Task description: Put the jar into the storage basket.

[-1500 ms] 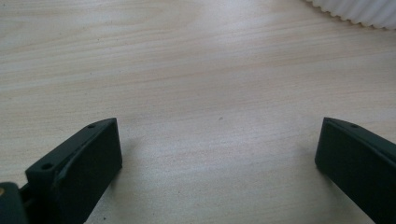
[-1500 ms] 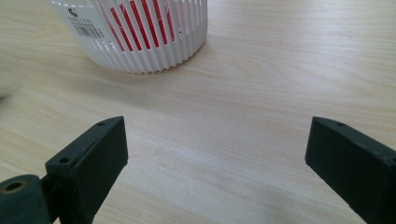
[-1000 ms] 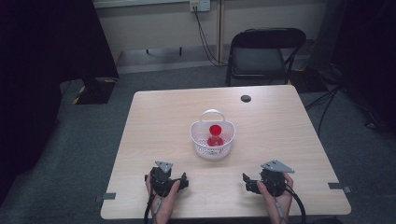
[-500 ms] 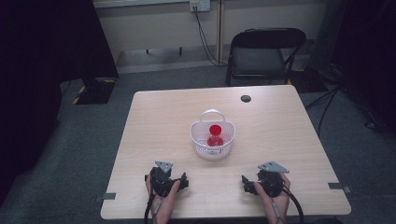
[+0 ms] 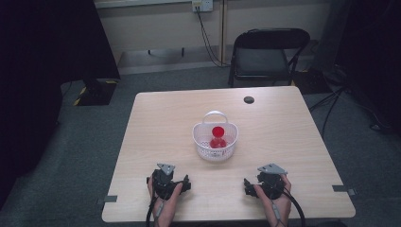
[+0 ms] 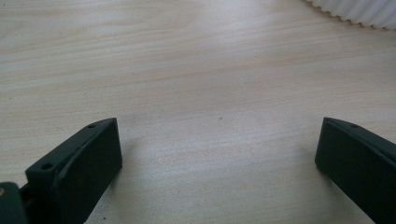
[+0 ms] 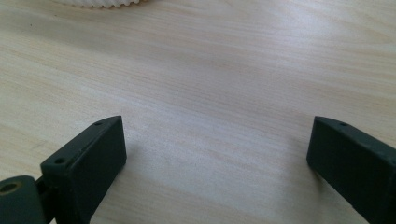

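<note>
Both hand-held grippers sat low at the near edge of the bench [image 5: 156, 118], jaws spread wide, nothing held: left hand-held gripper [image 5: 166, 181], right hand-held gripper [image 5: 265, 182]. Basket [image 5: 215, 142] was mid-bench, ahead of and between them, well apart from both; its ribbed rim showed at the top right of the left gripper view [image 6: 359, 10] and the top left of the right gripper view [image 7: 100, 3]. Red piece [image 5: 218, 136] stood upright inside the basket. Handle arched across the far side. Neither side looked clearly nearer; left perhaps marginally. Likely next: reach forward and inward.
</note>
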